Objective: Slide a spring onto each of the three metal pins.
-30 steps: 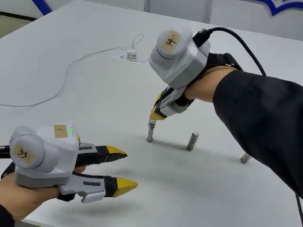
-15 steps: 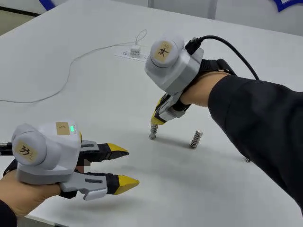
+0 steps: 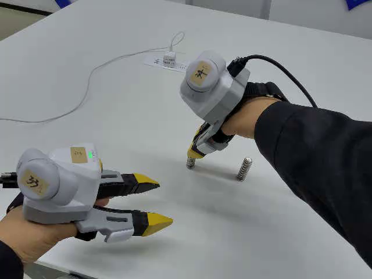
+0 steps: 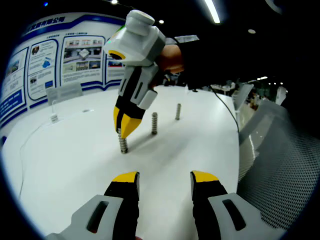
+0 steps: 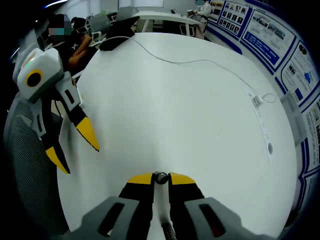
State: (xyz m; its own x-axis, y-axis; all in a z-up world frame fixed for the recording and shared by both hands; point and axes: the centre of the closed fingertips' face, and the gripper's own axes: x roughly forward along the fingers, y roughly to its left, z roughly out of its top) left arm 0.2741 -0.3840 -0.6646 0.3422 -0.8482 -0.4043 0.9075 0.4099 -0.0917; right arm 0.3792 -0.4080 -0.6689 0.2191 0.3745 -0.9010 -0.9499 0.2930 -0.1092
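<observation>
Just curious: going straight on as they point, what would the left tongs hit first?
Probably the middle spring, nearly dead ahead of the left tongs; depth is unclear, so they might pass it.

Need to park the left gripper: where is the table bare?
Bare table stretches between the white cable and the left gripper, and ahead of its jaws. Crowded around the right gripper, its pin and the neighbouring spring.

Three pins (image 4: 154, 123) stand in a row on the table (image 4: 75, 150).
</observation>
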